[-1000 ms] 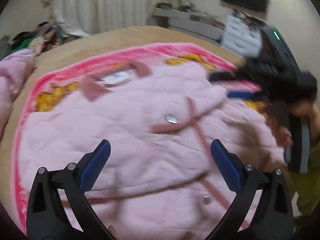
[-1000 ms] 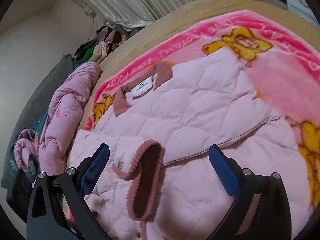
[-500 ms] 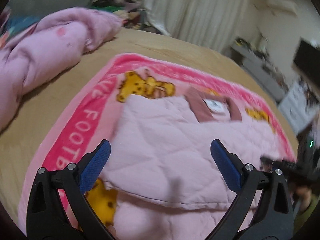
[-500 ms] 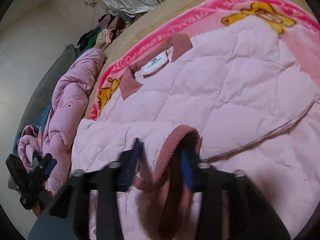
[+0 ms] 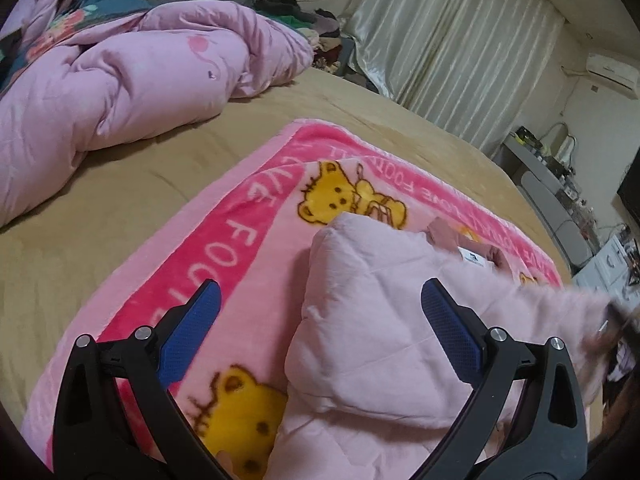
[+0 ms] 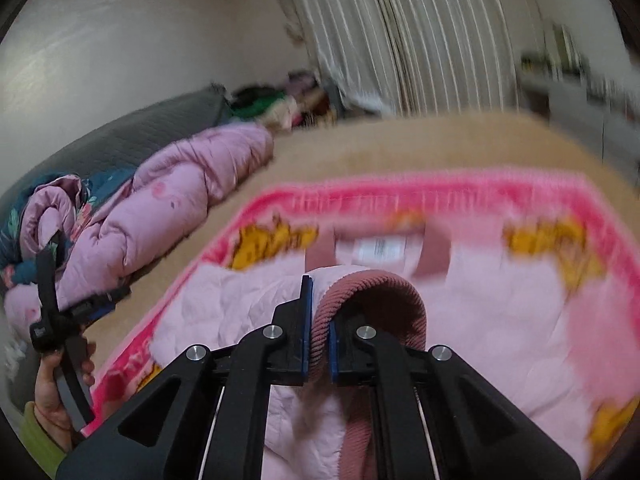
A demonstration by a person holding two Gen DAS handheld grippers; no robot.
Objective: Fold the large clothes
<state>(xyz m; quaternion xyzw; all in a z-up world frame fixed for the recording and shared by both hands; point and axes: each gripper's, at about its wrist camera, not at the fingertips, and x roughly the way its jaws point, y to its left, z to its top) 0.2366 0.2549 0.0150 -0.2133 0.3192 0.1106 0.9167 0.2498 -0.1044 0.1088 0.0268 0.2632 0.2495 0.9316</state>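
Gripping the ribbed cuff (image 6: 374,294) of a sleeve, the right tool (image 6: 318,336) has its jaws pressed shut on the dusty-rose knit at lower centre of its view. The pink quilted jacket (image 5: 372,320) lies spread on a pink bear-print blanket (image 5: 240,216) on the bed (image 5: 132,184), collar toward the top of the frame. The left tool (image 5: 316,332) hovers with jaws wide apart and nothing between them, over the jacket's folded edge at lower centre. By my reading, the step in hand is folding a sleeve across the body. Next, the cuff likely needs carrying over the chest and laying flat before release, with the free tool steadying the padded edge so it does not drag along.
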